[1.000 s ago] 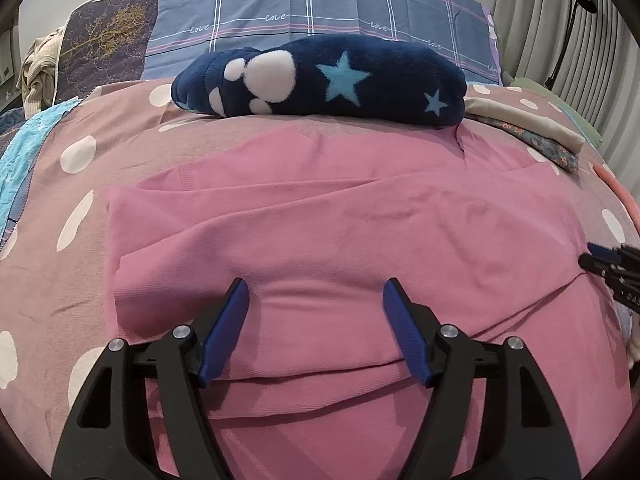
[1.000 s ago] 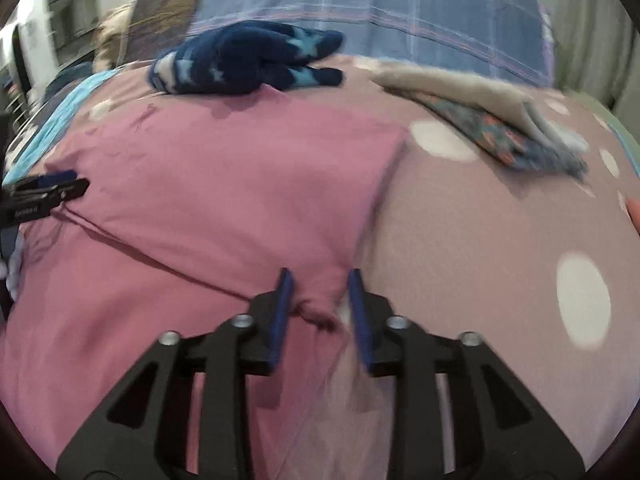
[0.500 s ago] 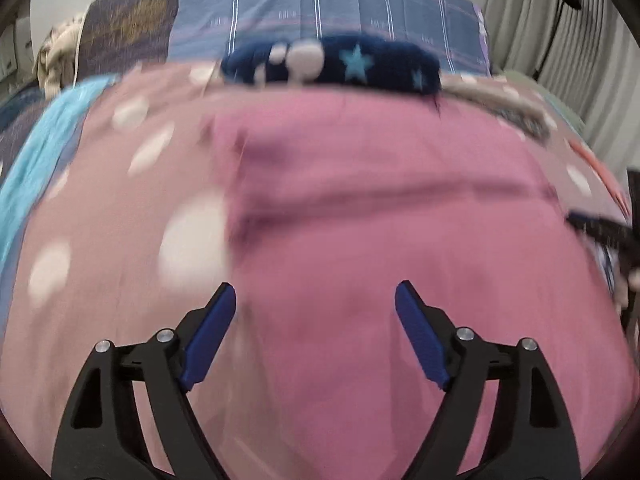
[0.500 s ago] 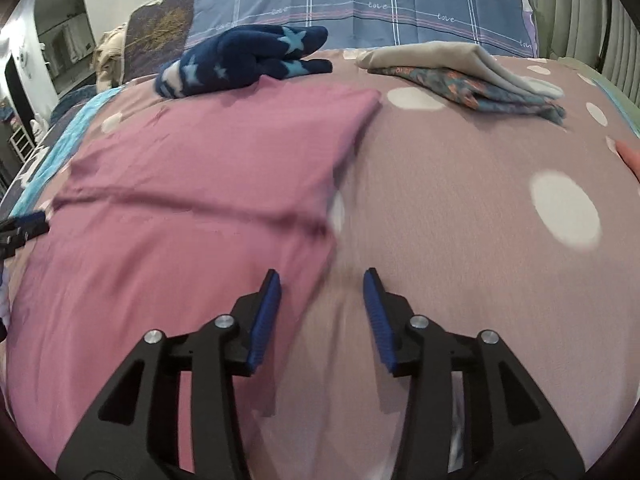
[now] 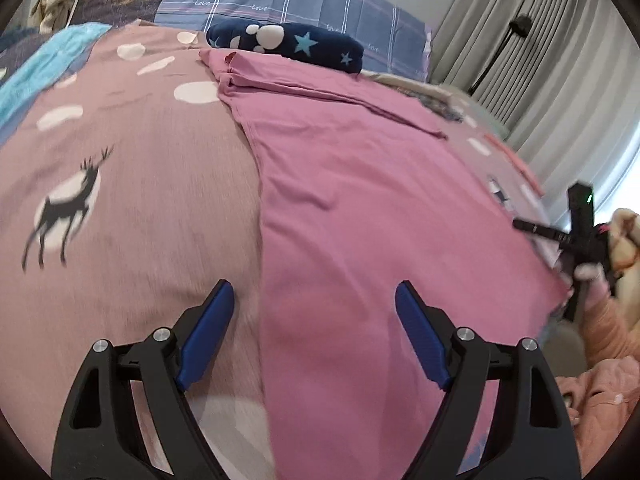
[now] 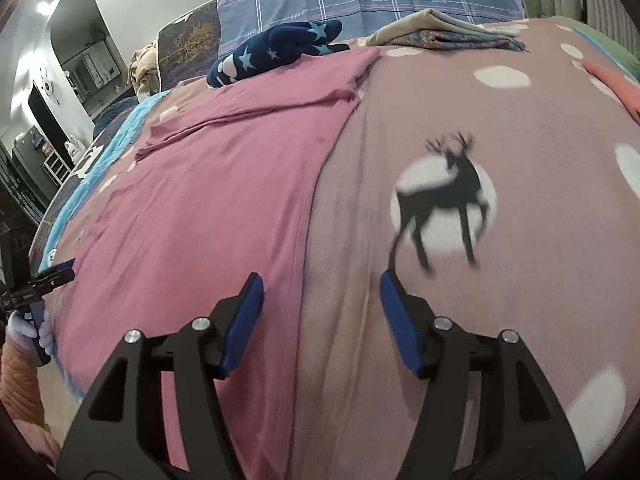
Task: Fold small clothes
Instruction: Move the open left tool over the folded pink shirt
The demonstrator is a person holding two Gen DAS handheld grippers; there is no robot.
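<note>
**Pink garment flat on the bed, both grippers wide**

The pink garment (image 5: 360, 184) lies spread flat on the bed's dotted mauve cover (image 5: 132, 184), its far end folded over near a navy star-patterned fleece (image 5: 288, 46). The left gripper (image 5: 314, 334) is wide and holds nothing, straddling the garment's left edge. The right gripper (image 6: 318, 320) is likewise wide and empty, straddling the right edge beside a deer print (image 6: 444, 200).
</note>
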